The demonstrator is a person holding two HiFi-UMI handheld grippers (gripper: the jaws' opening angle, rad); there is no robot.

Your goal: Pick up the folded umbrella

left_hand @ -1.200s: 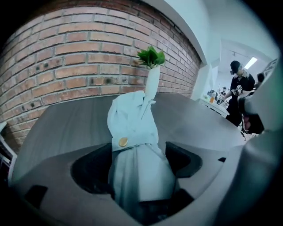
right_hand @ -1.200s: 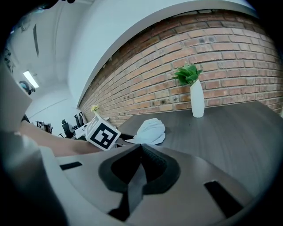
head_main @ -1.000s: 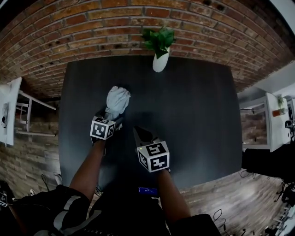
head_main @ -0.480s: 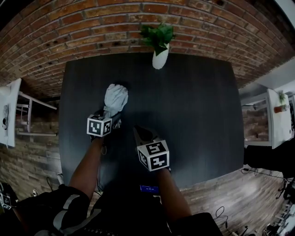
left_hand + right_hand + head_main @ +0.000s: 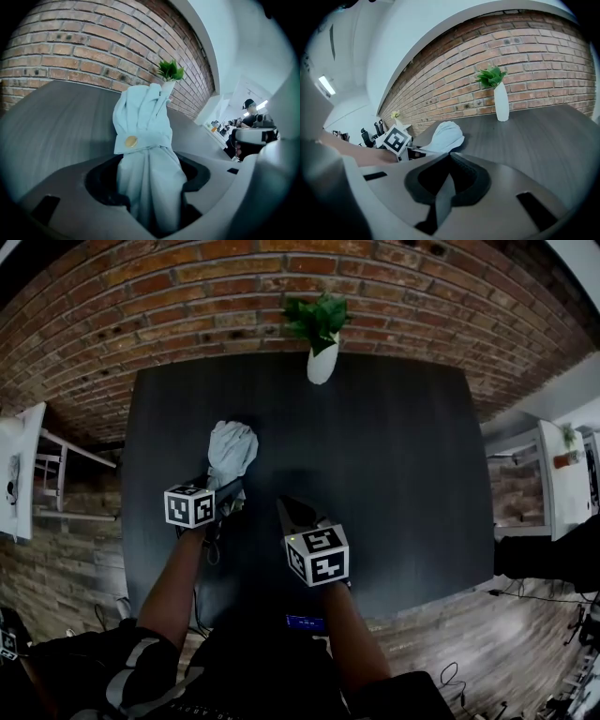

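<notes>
The folded umbrella point(image 5: 232, 448) is a pale grey-blue bundle lying on the dark table point(image 5: 394, 465), left of centre. In the left gripper view the umbrella point(image 5: 147, 154) fills the gap between the jaws, its strap fastened with a gold snap point(image 5: 131, 141). My left gripper point(image 5: 228, 488) holds its near end, and the jaws are still closing on the fabric. My right gripper point(image 5: 291, 512) hovers to the right of it, shut with nothing held. In the right gripper view the umbrella point(image 5: 445, 136) lies ahead to the left of the right gripper point(image 5: 450, 157).
A white vase with a green plant point(image 5: 321, 362) stands at the table's far edge against the brick wall point(image 5: 187, 296). White furniture point(image 5: 19, 465) stands off to the left, and more of it point(image 5: 558, 484) to the right. The wooden floor lies beyond the table's edges.
The left gripper has rolled and drawn slightly toward me and to the left, its jaws narrowing around the umbrella's end. The right gripper has stayed in place.
</notes>
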